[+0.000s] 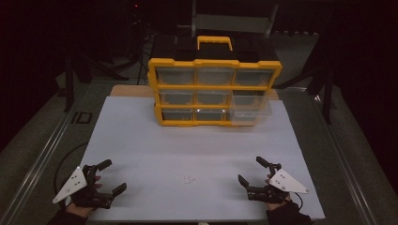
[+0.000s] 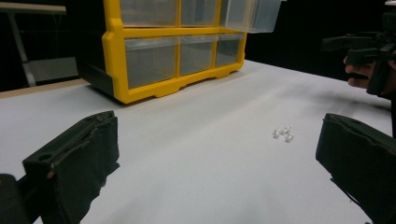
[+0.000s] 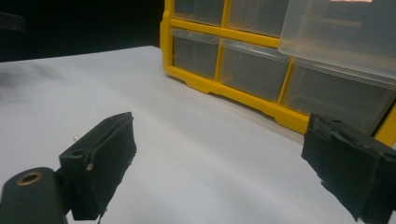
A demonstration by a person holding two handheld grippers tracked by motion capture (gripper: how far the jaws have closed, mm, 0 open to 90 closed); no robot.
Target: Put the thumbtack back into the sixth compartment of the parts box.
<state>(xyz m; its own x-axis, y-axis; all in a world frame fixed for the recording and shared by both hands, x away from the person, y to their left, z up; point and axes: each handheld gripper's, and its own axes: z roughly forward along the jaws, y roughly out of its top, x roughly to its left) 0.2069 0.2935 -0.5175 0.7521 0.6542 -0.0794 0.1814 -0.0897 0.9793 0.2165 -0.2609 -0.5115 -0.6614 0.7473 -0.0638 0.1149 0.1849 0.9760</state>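
A yellow organiser (image 1: 213, 91) with clear drawers stands upright at the far middle of the white table (image 1: 141, 140). Its middle right drawer (image 1: 251, 108) is pulled partway out. A small cluster of tiny clear pieces (image 1: 189, 178) lies on the table between the grippers, also seen as small pieces (image 2: 283, 134) ahead of the left jaws. My left gripper (image 1: 115, 176) rests open at the near left with nothing in it. My right gripper (image 1: 249, 169) rests open at the near right, also with nothing between its jaws. The organiser (image 3: 261, 60) fills the far part of the right gripper view.
Dark floor and metal stands surround the table. A black tripod leg (image 1: 70, 79) stands at the far left. The other gripper (image 2: 369, 51) and hand show at the right of the left gripper view.
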